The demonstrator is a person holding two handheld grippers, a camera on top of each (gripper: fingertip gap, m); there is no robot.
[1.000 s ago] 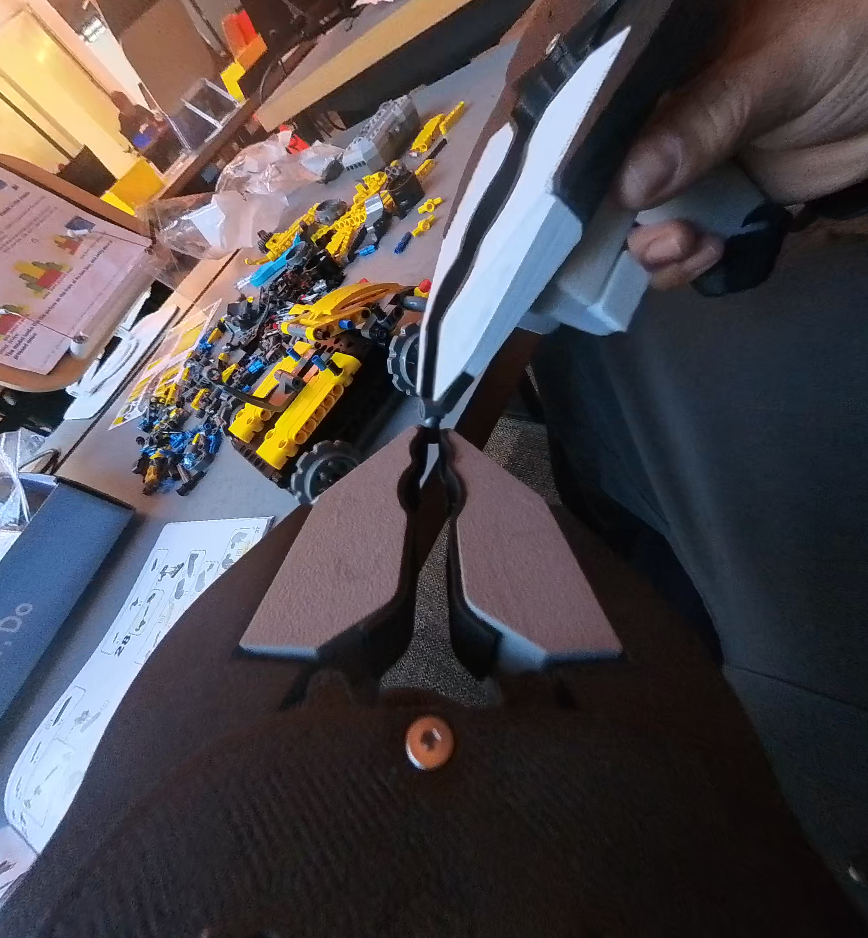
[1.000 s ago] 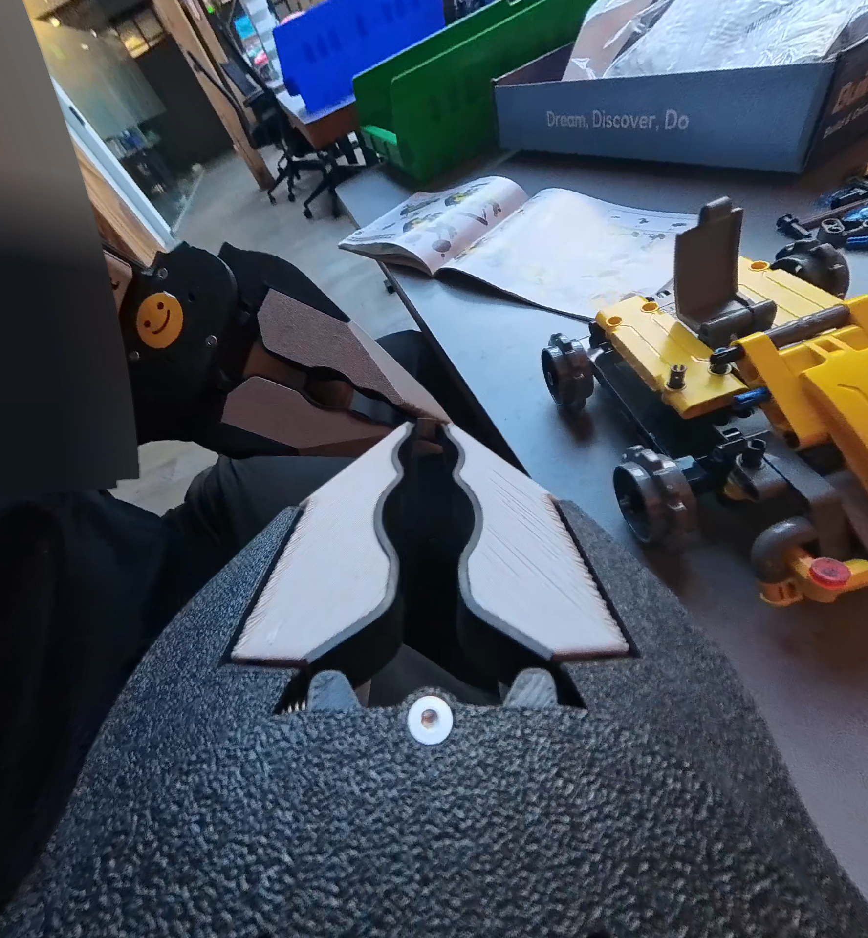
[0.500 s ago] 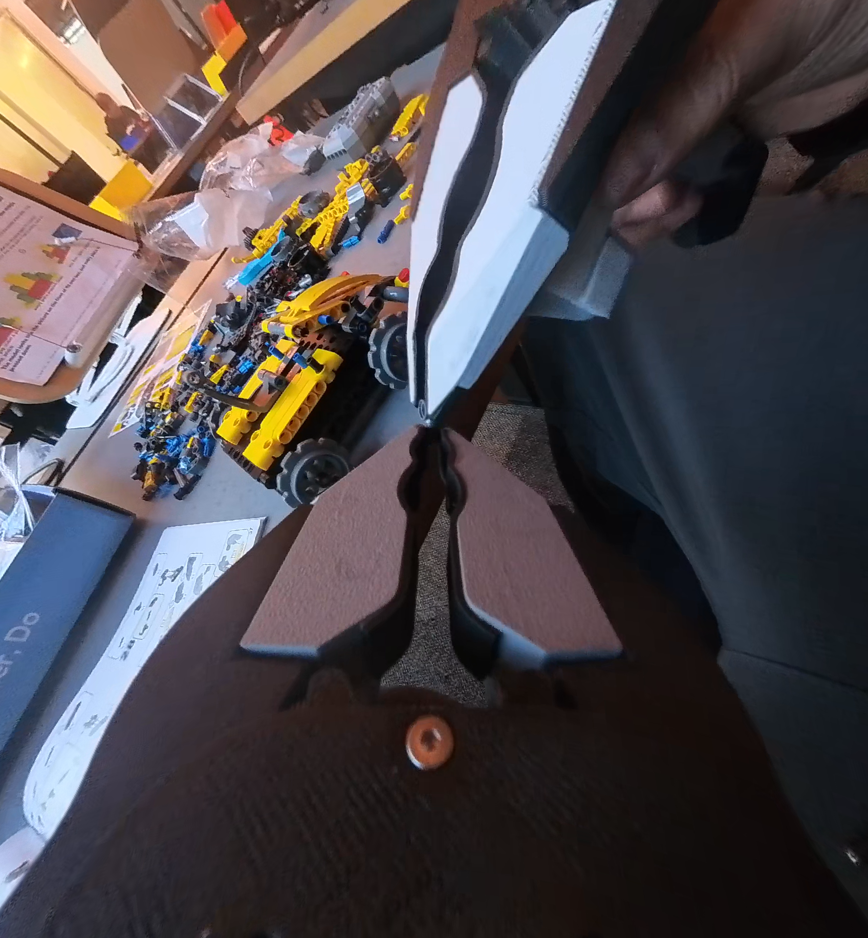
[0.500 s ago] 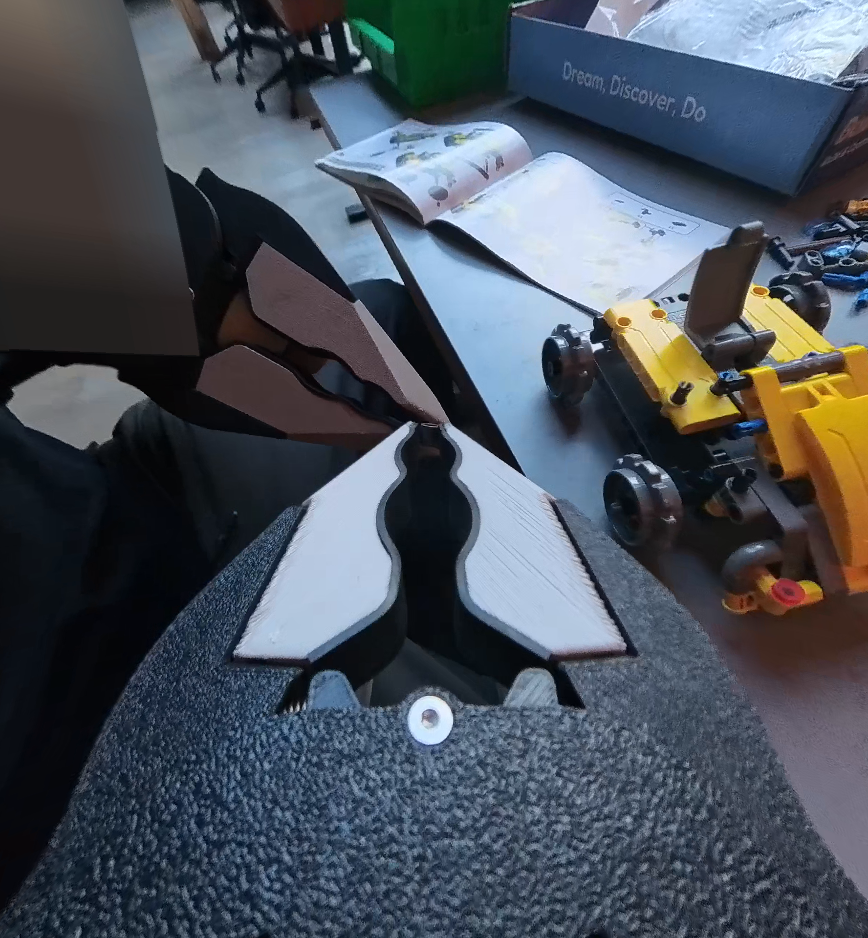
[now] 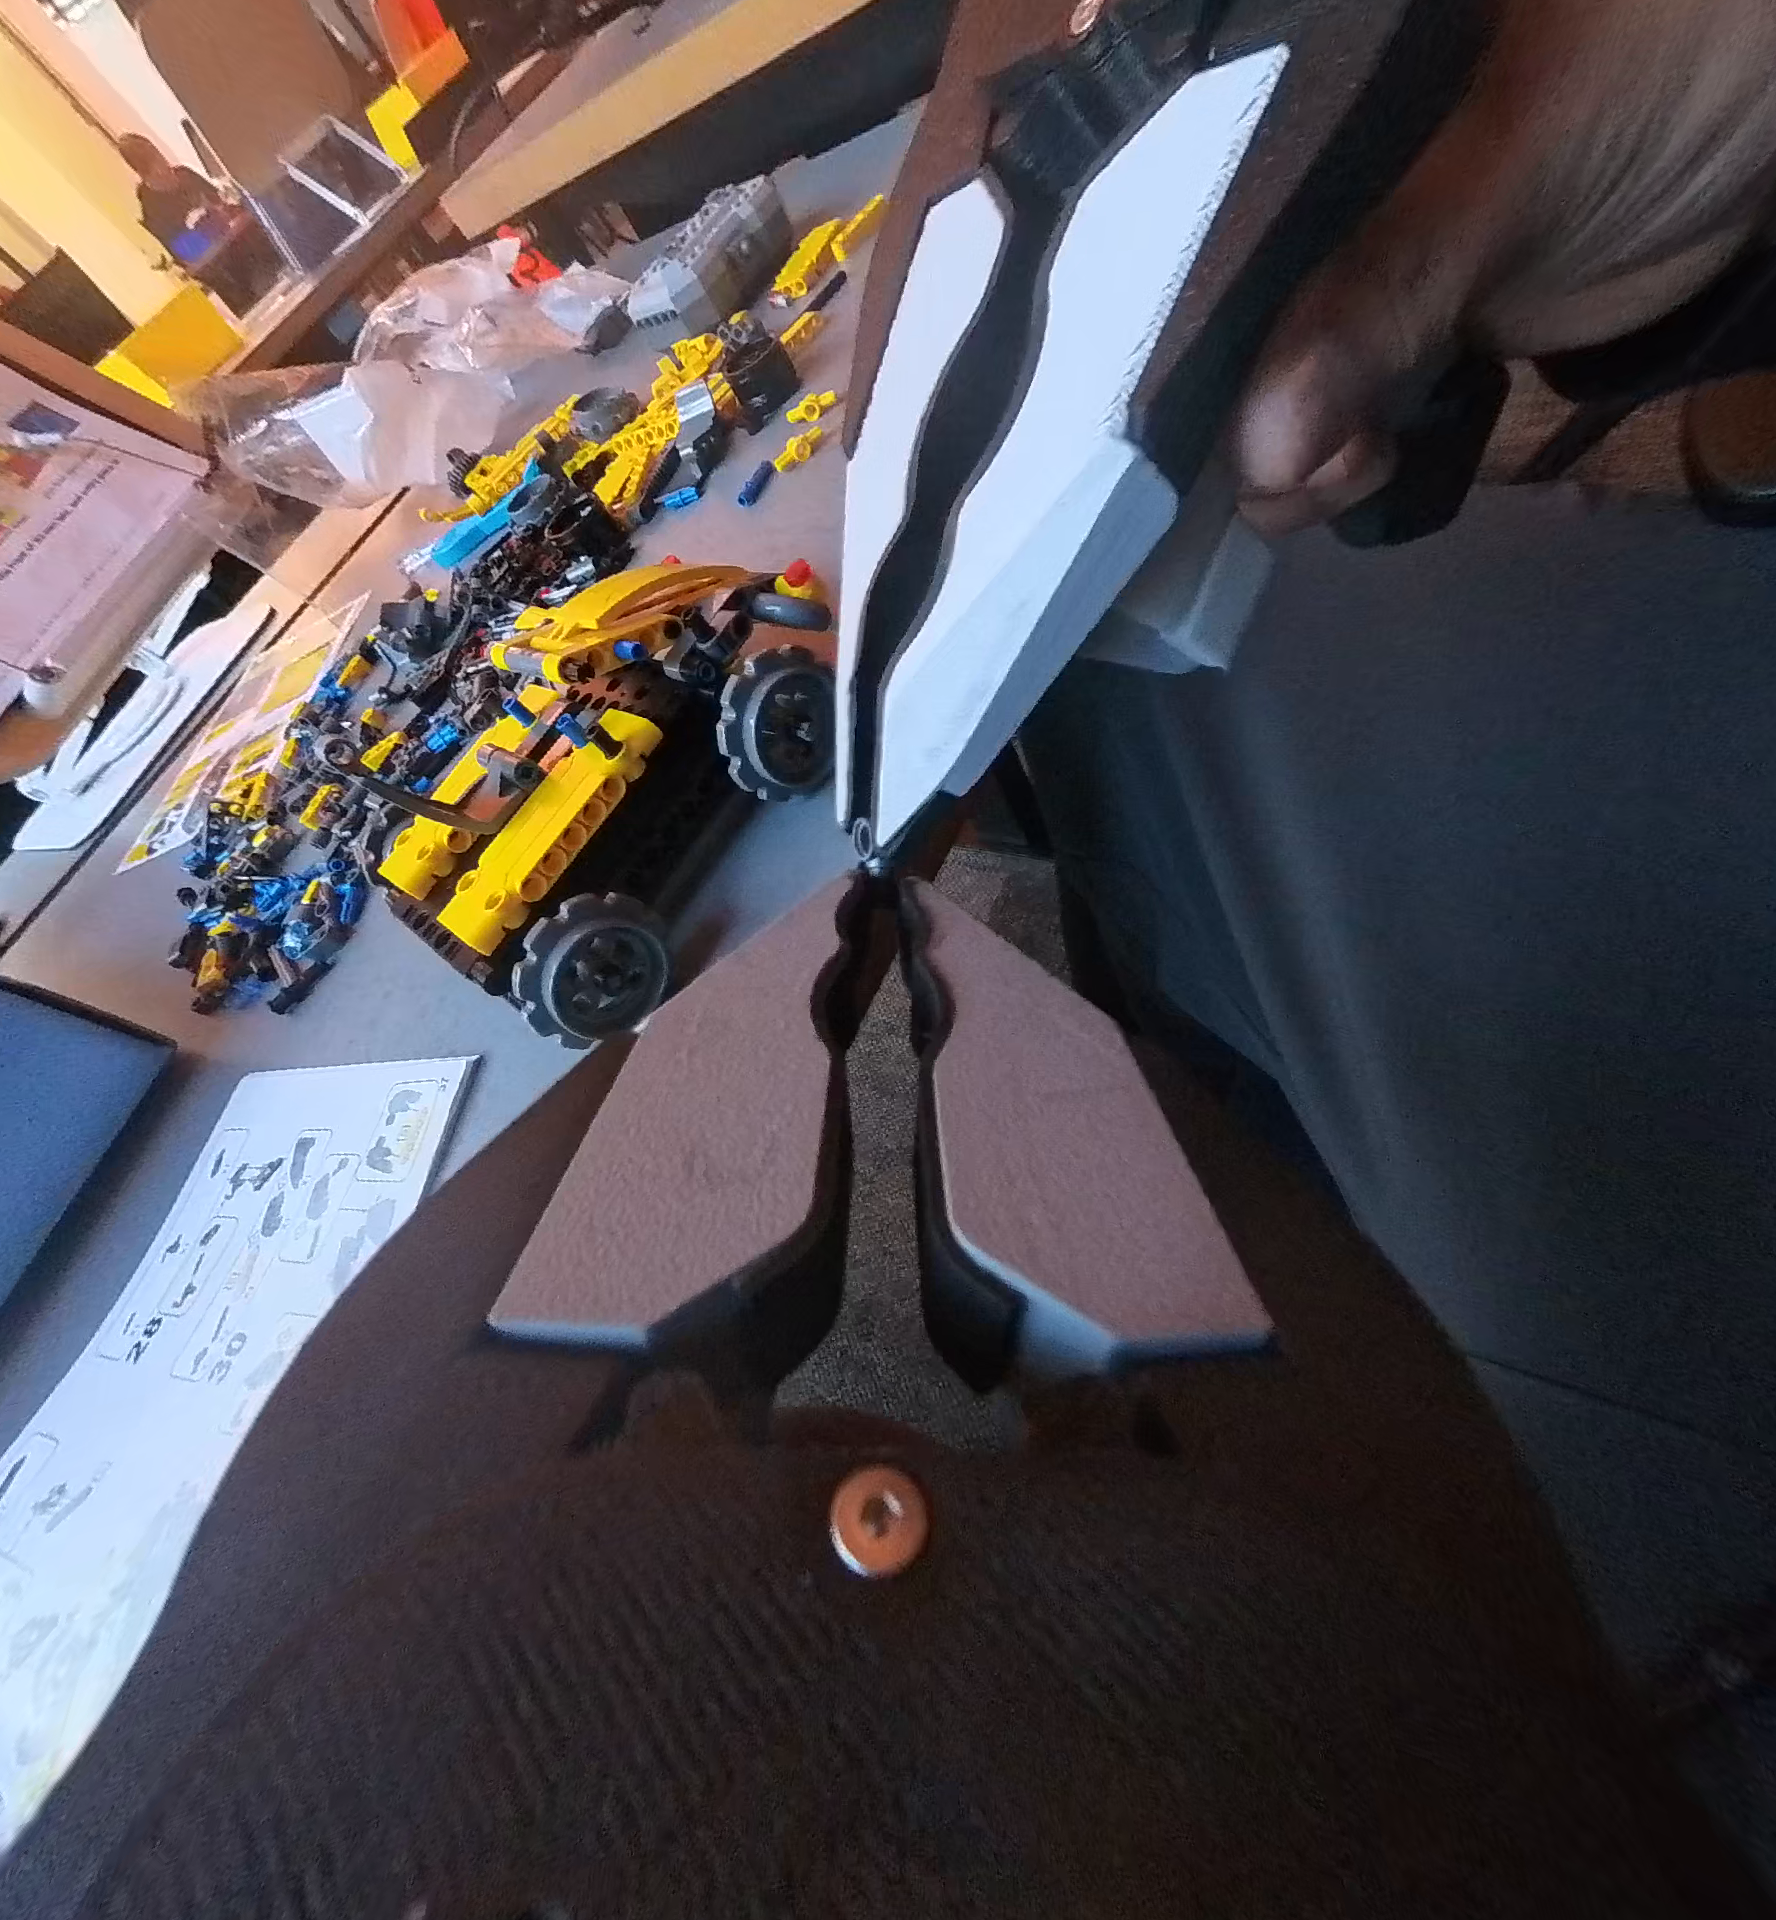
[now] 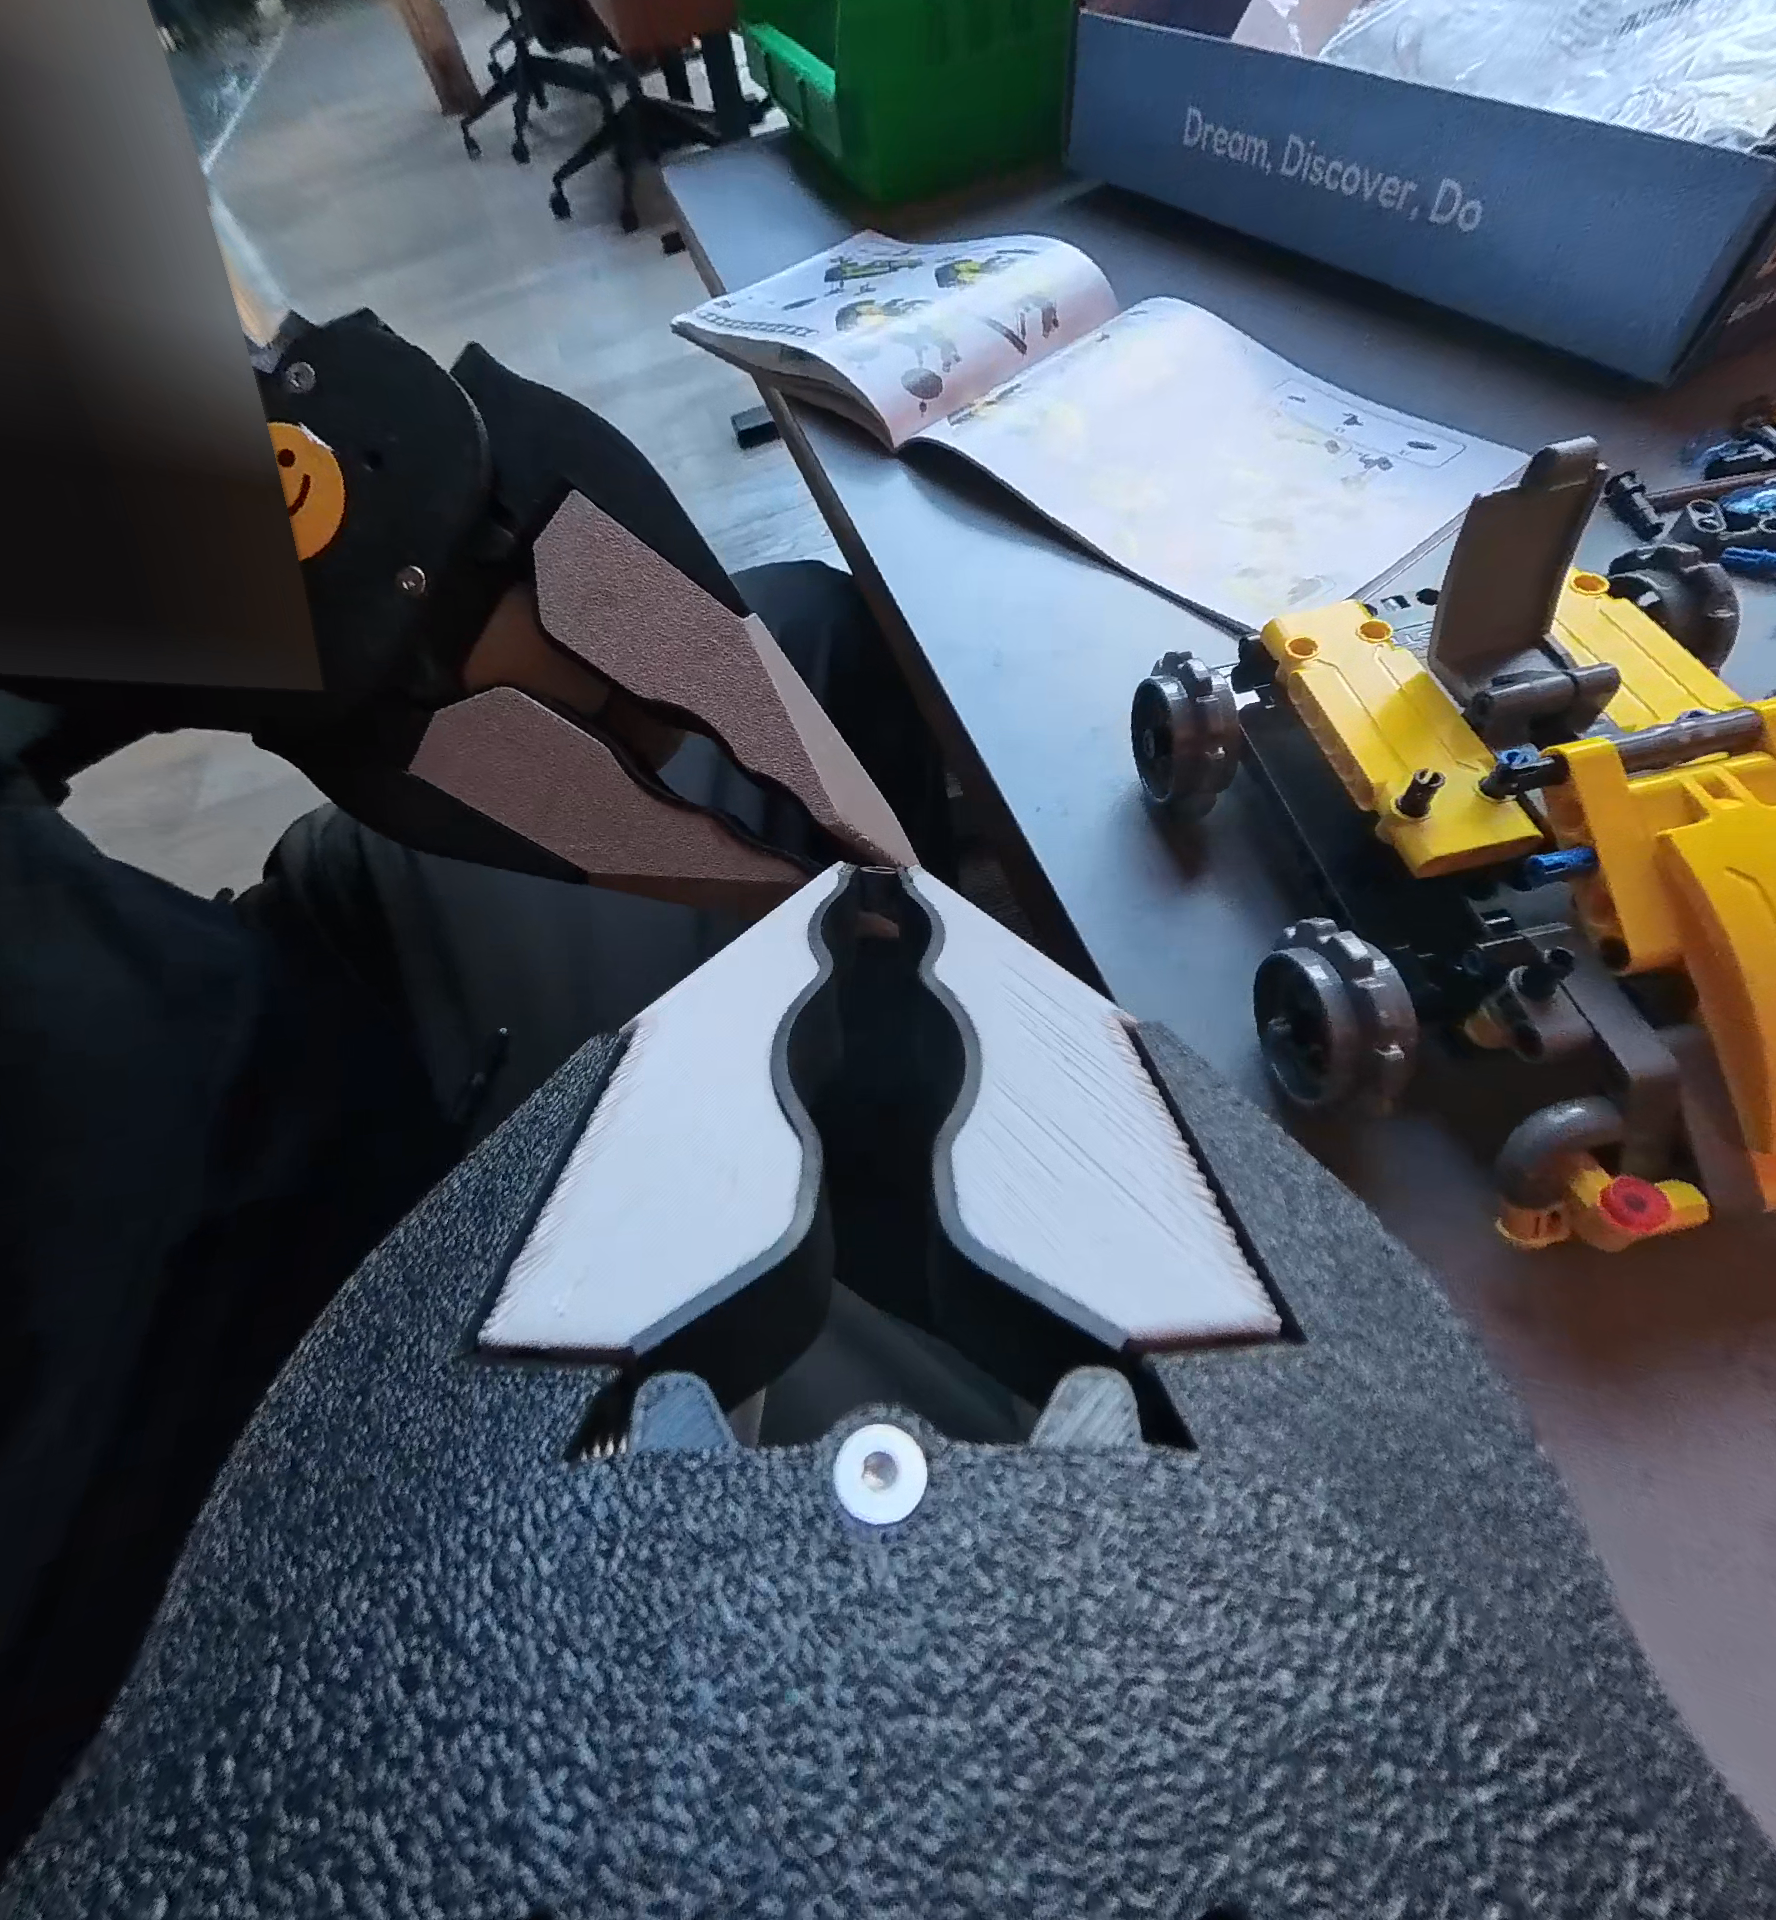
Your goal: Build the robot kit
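Grey table (image 6: 1019,665) bears a yellow model car (image 6: 1549,831) and booklet (image 6: 1123,416); beside its edge, left gripper (image 5: 876,902) and right gripper (image 6: 871,875), both pinching one small dark part (image 6: 873,871), meet tip-to-tip.

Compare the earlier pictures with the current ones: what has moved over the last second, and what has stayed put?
The two grippers stay tip to tip beside the table edge. The right gripper stays shut on a small dark ring-shaped piece; the left gripper, also shut, meets it there. Both views shifted slightly, so the pair drifted a little. Nothing was let go. The yellow toy vehicle, open instruction booklet and loose parts lie unchanged.
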